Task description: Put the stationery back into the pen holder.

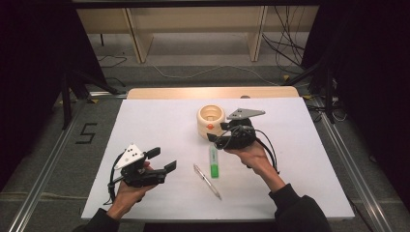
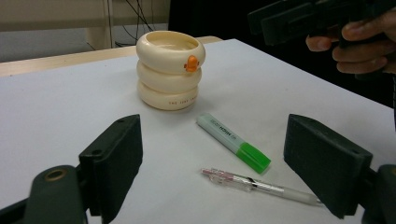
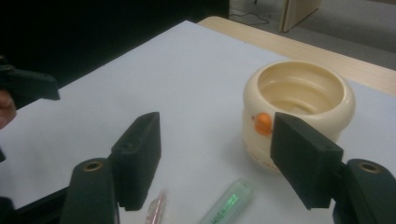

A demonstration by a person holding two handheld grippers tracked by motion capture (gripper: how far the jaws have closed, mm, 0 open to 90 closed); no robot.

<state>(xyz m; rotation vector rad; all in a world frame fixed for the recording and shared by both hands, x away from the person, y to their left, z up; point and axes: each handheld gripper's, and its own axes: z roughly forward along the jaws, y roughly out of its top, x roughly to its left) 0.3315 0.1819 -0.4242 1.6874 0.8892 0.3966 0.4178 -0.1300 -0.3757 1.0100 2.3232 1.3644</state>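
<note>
Now the right gripper (image 1: 218, 134) hangs just beside the cream, ring-stacked plastic pen cup with the orange duck beak (image 1: 211, 120), its black jaws spread apart and empty, one pad in front of the cup's wall in its own view and nothing pressed between them. The cup stands upright toward twelve o'clock on the white table sheet (image 1: 159, 121); the green-capped highlighter (image 1: 213, 162) lies at the right gripper's six o'clock, and the clear ballpoint pen (image 1: 207, 181) rests slanting just beside it, toward seven o'clock, apart from it as far as I can tell. Over at eight o'clock the left gripper (image 1: 162, 159) sits low, jaws wide and holding nothing, aimed at the two pens. The risk I'd call: that right gripper is close to the cup, and a careless swing could nudge or tip it, since it looks light and tall for its base. Coming down on the highlighter, the jaws might catch the ballpoint too or roll either round barrel away. A grab near one end could leave the pen tilted, so it would strike the cup's rim instead of dropping in.
</note>
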